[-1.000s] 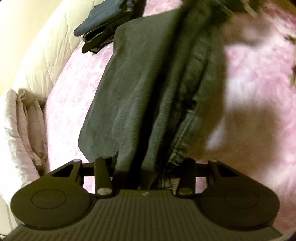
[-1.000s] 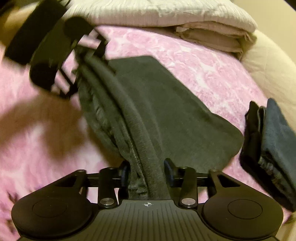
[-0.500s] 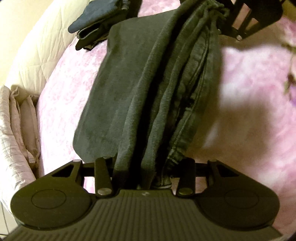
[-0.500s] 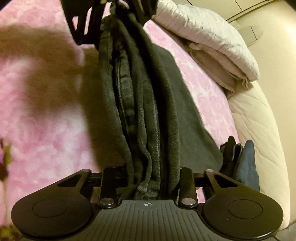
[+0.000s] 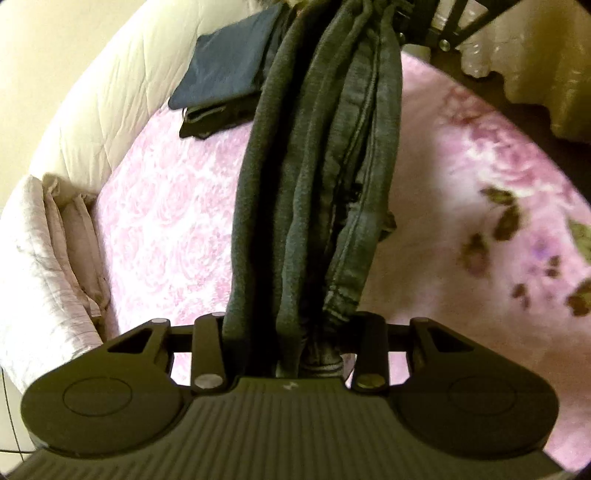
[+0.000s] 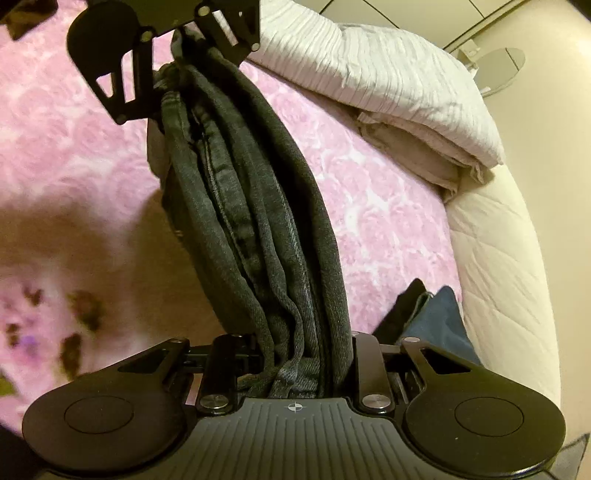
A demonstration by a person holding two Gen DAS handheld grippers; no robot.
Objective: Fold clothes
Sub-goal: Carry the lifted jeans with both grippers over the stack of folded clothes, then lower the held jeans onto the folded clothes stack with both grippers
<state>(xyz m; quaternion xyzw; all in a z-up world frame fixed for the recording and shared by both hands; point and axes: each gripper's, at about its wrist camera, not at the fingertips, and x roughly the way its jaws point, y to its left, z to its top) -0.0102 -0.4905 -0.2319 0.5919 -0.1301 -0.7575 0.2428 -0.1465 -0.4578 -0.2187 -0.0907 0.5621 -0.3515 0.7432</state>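
Observation:
Dark grey jeans (image 5: 317, 177) hang bunched lengthwise in a thick band stretched between both grippers, lifted off the pink floral bedspread (image 5: 166, 221). My left gripper (image 5: 291, 343) is shut on one end of the band; the other gripper (image 5: 439, 26) holds the far end at the top of the left wrist view. In the right wrist view the same jeans (image 6: 258, 229) run from my right gripper (image 6: 299, 365), shut on them, up to the left gripper (image 6: 177, 62) at the top. The fingertips are hidden by cloth.
Folded dark blue and black clothes (image 5: 229, 77) lie near the quilted cream bed edge (image 5: 110, 96), also low right in the right wrist view as a stack (image 6: 432, 317). Folded pale bedding (image 6: 388, 85) sits at the bedspread's end. Dark leaf prints (image 5: 509, 229) mark the spread.
Both grippers have risen with the jeans: the flat part that lay on the bedspread has come up, and the garment now hangs as a tight band between them.

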